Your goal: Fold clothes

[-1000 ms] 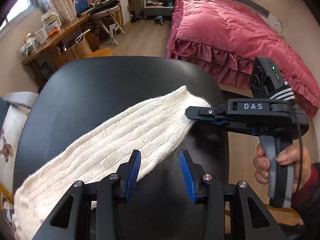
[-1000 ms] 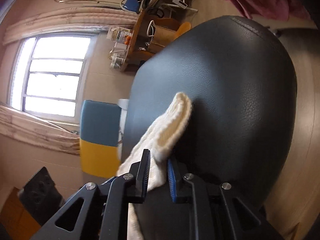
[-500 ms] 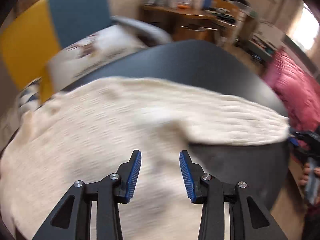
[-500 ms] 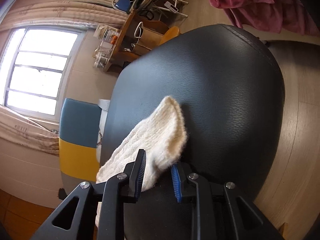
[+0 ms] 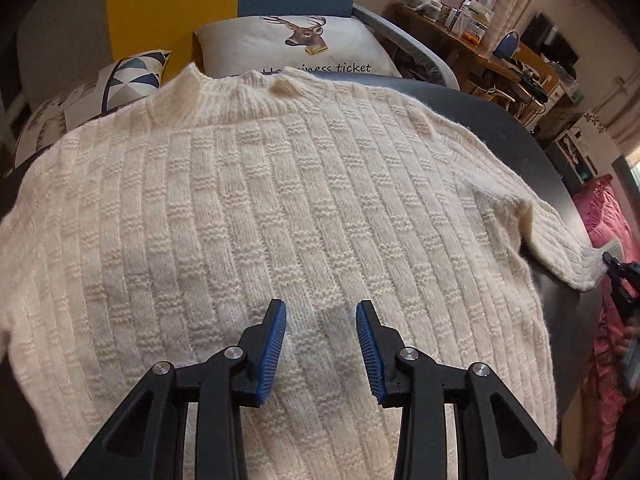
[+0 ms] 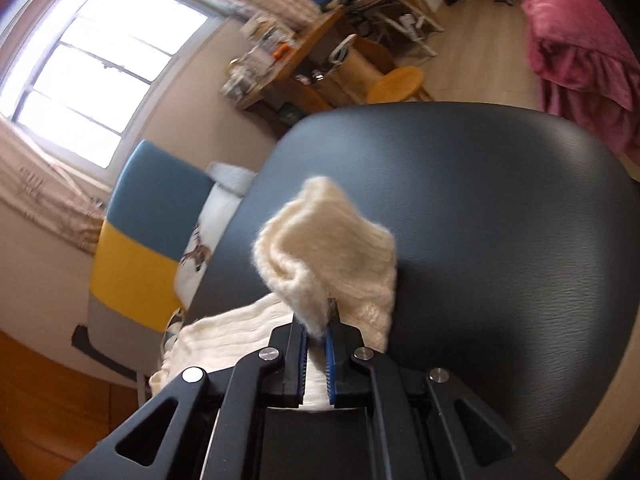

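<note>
A cream knitted sweater (image 5: 256,208) lies flat on a round black table (image 5: 516,140), collar at the far side. My left gripper (image 5: 321,316) is open and empty, hovering just above the sweater's lower body. Its right sleeve (image 5: 560,252) stretches to the table's right edge, where my right gripper (image 5: 616,276) holds the cuff. In the right wrist view my right gripper (image 6: 317,322) is shut on the sleeve cuff (image 6: 324,248), which bunches up above the fingers over the table (image 6: 500,220).
Cushions, one with a deer print (image 5: 304,40), sit on a blue and yellow sofa (image 6: 136,248) behind the table. A cluttered wooden desk (image 5: 472,48) and a stool (image 6: 396,84) stand beyond. A pink bed (image 6: 576,32) is at the right.
My left gripper has swung from the sleeve round to face the sweater's body and collar. My right gripper has closed tight on the cuff and lifted it, so the sleeve bunches.
</note>
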Action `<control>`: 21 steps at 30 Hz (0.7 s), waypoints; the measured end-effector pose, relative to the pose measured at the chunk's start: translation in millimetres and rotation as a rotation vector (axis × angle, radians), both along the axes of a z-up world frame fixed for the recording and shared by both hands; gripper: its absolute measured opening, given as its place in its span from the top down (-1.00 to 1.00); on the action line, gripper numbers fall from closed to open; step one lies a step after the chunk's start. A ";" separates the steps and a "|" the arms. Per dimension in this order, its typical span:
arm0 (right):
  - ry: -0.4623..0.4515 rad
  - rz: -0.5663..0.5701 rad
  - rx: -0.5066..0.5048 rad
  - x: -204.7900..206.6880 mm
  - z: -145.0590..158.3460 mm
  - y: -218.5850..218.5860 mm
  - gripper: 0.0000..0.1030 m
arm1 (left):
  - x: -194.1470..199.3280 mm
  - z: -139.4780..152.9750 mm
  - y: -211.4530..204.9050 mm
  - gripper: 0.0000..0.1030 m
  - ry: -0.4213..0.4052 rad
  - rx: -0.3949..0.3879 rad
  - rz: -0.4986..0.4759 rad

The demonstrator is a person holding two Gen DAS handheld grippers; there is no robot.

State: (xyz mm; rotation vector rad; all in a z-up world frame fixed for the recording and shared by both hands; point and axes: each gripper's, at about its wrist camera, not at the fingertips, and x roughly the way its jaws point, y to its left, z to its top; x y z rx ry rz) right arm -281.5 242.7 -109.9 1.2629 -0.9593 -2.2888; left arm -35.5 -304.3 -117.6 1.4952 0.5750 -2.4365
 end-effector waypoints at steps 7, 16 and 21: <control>0.064 0.154 -0.097 -1.9 34.8 -69.8 0.89 | 6.2 9.7 -14.8 0.27 0.045 0.098 0.020; 0.053 0.472 0.060 5.1 29.8 -238.9 0.89 | 8.2 22.9 -24.7 0.27 0.096 0.337 0.052; 0.059 0.613 0.201 30.4 5.1 -300.7 0.89 | -12.4 27.7 -18.1 0.27 0.097 0.514 0.045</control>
